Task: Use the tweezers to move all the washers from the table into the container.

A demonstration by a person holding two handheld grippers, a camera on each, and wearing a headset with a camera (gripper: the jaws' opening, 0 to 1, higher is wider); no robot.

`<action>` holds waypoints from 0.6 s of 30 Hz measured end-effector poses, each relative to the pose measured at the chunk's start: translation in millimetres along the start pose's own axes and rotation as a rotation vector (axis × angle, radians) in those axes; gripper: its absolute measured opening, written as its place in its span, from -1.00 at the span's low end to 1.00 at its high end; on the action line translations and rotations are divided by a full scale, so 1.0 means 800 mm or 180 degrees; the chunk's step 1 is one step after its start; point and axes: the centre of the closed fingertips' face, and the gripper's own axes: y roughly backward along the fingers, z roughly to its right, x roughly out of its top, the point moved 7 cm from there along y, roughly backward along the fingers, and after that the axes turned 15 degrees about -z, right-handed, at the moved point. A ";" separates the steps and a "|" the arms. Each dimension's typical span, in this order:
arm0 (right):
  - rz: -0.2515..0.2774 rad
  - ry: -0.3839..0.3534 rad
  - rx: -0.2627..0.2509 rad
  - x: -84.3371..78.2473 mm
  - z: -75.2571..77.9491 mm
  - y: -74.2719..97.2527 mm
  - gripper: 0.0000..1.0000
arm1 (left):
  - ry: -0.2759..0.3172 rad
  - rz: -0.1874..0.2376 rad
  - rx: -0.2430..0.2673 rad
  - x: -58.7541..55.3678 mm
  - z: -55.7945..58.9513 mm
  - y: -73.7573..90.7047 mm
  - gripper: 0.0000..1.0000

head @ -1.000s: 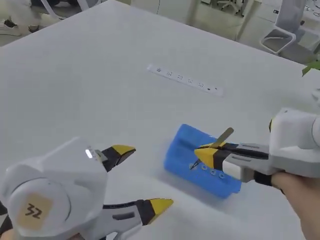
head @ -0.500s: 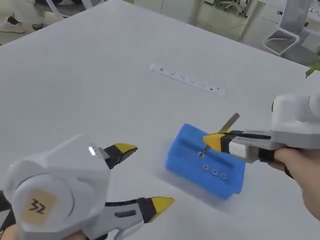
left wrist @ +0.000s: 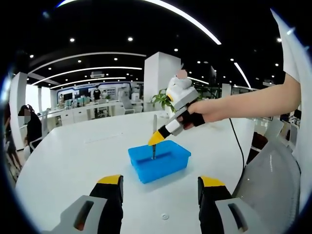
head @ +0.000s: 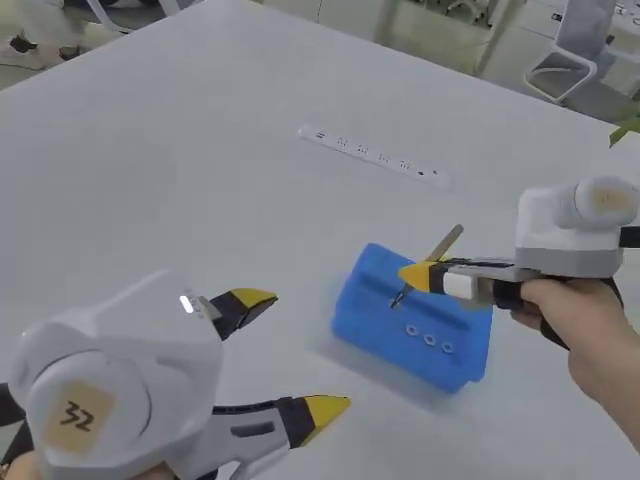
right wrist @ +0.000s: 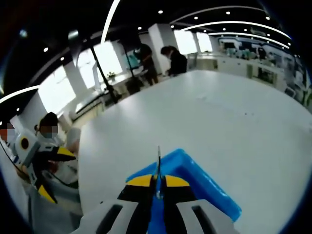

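A blue container (head: 368, 300) sits on the white table with three small washers (head: 430, 341) lying in it. My right gripper (head: 416, 276) is shut on metal tweezers (head: 447, 243), whose tips point down over the container's middle. The tips are too small to tell if they hold anything. My left gripper (head: 290, 355) stands open at the near left, apart from the container. In the left gripper view a small ring-shaped washer (left wrist: 165, 216) lies on the table between my left gripper's (left wrist: 161, 187) jaws, with the container (left wrist: 168, 165) beyond. In the right gripper view the tweezers (right wrist: 158, 163) rise over the container (right wrist: 200, 183).
A white power strip (head: 370, 155) lies on the table behind the container. The white table (head: 160, 150) stretches wide to the left and back. Chairs and people stand beyond the table's far edge.
The right gripper has lifted the tweezers' tips up from the washers in the container and drawn back a little. The left gripper has stayed put.
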 end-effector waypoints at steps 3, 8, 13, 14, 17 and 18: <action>-0.0062 0.0000 -0.0029 -0.002 0.007 -0.009 -0.92 | -0.0002 -0.0004 0.0000 0.000 0.000 0.000 0.22; -0.0144 -0.0006 -0.0043 -0.009 0.005 -0.019 -0.92 | -0.0005 -0.0011 0.0008 0.000 0.000 0.000 0.22; -0.0172 0.0008 -0.0123 -0.013 0.020 -0.022 -0.92 | 0.0002 -0.0012 0.0018 -0.001 -0.001 0.000 0.21; -0.0185 0.0011 -0.0139 -0.013 0.021 -0.022 -0.92 | 0.0001 -0.0016 0.0017 -0.001 -0.001 0.000 0.21; -0.0199 0.0022 -0.0175 -0.015 0.029 -0.028 -0.92 | -0.0012 -0.0025 0.0005 -0.001 0.001 -0.001 0.21; -0.0203 0.0018 -0.0177 -0.015 0.030 -0.027 -0.92 | -0.0020 -0.0034 0.0005 -0.001 0.001 -0.002 0.21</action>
